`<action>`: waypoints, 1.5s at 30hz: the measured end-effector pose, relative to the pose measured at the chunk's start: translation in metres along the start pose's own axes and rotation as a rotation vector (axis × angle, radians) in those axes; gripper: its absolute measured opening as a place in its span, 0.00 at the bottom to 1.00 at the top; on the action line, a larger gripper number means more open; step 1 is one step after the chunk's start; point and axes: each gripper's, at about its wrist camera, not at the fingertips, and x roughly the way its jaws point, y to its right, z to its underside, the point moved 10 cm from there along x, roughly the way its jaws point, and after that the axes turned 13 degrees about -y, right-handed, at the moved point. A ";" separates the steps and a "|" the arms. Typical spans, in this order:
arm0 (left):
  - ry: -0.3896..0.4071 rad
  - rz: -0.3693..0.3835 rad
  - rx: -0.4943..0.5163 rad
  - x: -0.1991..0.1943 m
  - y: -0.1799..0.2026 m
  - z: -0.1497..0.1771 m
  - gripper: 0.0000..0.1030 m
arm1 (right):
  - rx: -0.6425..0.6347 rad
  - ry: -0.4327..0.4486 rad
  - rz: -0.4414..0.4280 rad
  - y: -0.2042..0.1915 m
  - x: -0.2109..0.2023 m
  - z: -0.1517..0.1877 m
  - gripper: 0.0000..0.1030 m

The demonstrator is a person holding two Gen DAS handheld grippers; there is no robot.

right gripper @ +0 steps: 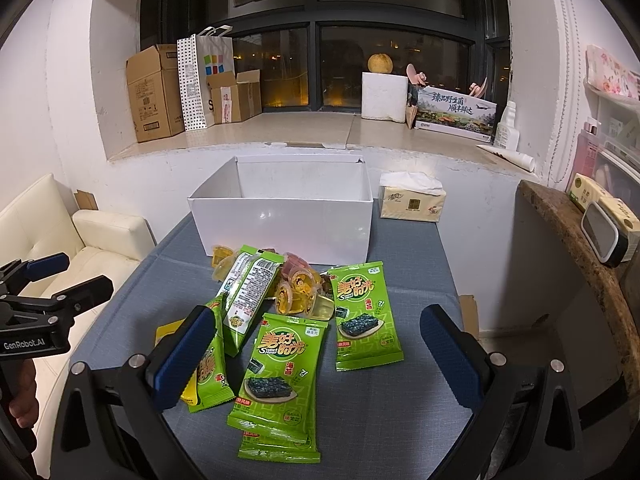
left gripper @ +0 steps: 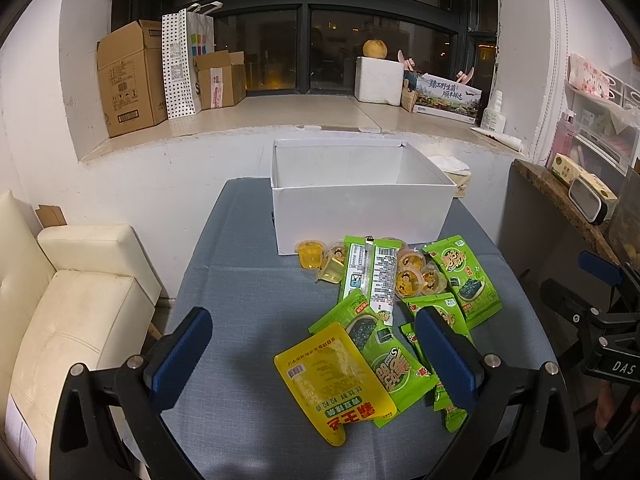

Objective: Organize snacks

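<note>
An empty white box (left gripper: pixel 360 216) (right gripper: pixel 280 216) stands at the back of the grey-blue table (left gripper: pixel 240 300) (right gripper: pixel 400 400). In front of it lies a loose pile of snacks: several green seaweed packets (left gripper: pixel 464 280) (right gripper: pixel 280 372), several small jelly cups (left gripper: pixel 408 276) (right gripper: pixel 296 288) and a yellow pouch (left gripper: pixel 336 380). My left gripper (left gripper: pixel 312 356) is open above the near end of the pile, over the yellow pouch. My right gripper (right gripper: pixel 316 352) is open above a green seaweed packet. Neither holds anything.
A tissue pack (right gripper: pixel 412 200) sits right of the box. A cream sofa (left gripper: pixel 60 312) stands left of the table, a brown counter (right gripper: pixel 580 248) right. Cardboard boxes (left gripper: pixel 128 76) and a foam box (left gripper: pixel 380 80) stand on the window sill behind.
</note>
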 end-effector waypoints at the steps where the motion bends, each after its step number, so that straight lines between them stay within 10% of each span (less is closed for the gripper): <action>1: 0.000 0.000 0.000 0.000 0.000 0.000 1.00 | 0.000 0.000 0.000 0.000 0.000 0.000 1.00; 39: -0.007 0.010 0.001 0.002 0.000 0.002 1.00 | -0.001 0.004 -0.004 -0.001 -0.002 0.001 1.00; 45: -0.126 0.091 -0.055 0.035 0.003 0.017 1.00 | 0.001 -0.003 -0.005 -0.001 0.000 0.002 1.00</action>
